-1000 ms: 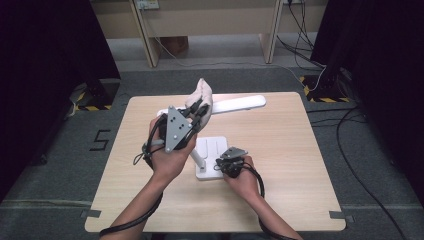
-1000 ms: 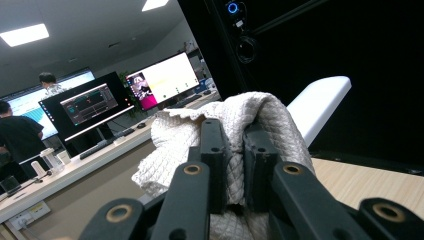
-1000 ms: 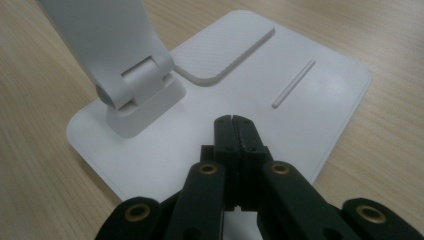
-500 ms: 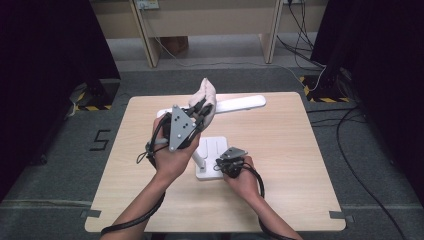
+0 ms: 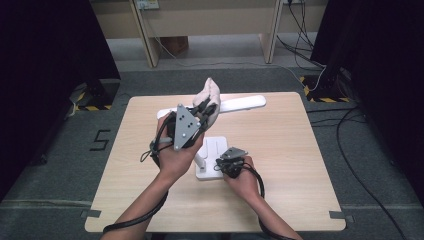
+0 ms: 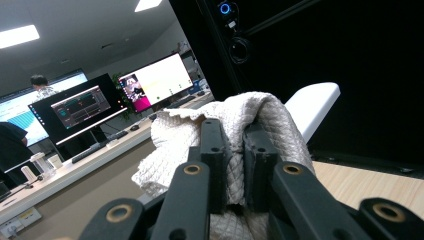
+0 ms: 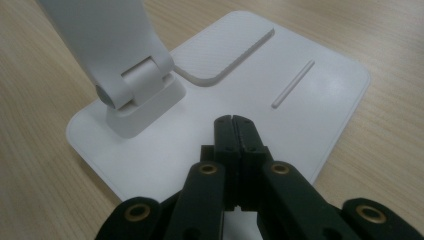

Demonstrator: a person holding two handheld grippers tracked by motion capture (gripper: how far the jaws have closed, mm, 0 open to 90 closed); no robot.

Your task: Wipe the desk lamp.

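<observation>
A white desk lamp stands on the wooden table [image 5: 285,165]: flat base [image 5: 216,146], hinged arm [image 7: 132,85] and a long head [image 5: 246,103] lying level at the back. My left gripper [image 5: 206,111] is raised by the lamp head and is shut on a white quilted cloth [image 5: 211,91]. In the left gripper view the cloth [image 6: 172,137] bunches around the closed jaws of my left gripper [image 6: 236,145], with the lamp head [image 6: 312,102] just behind. My right gripper [image 7: 234,122] is shut with nothing in it, its tips resting on the lamp base [image 7: 305,110].
Cables [image 5: 350,165] trail over the grey floor to the right of the table. Wooden desk legs [image 5: 150,45] stand behind it and dark curtains flank both sides. The left gripper view shows monitors [image 6: 82,107] on a long desk.
</observation>
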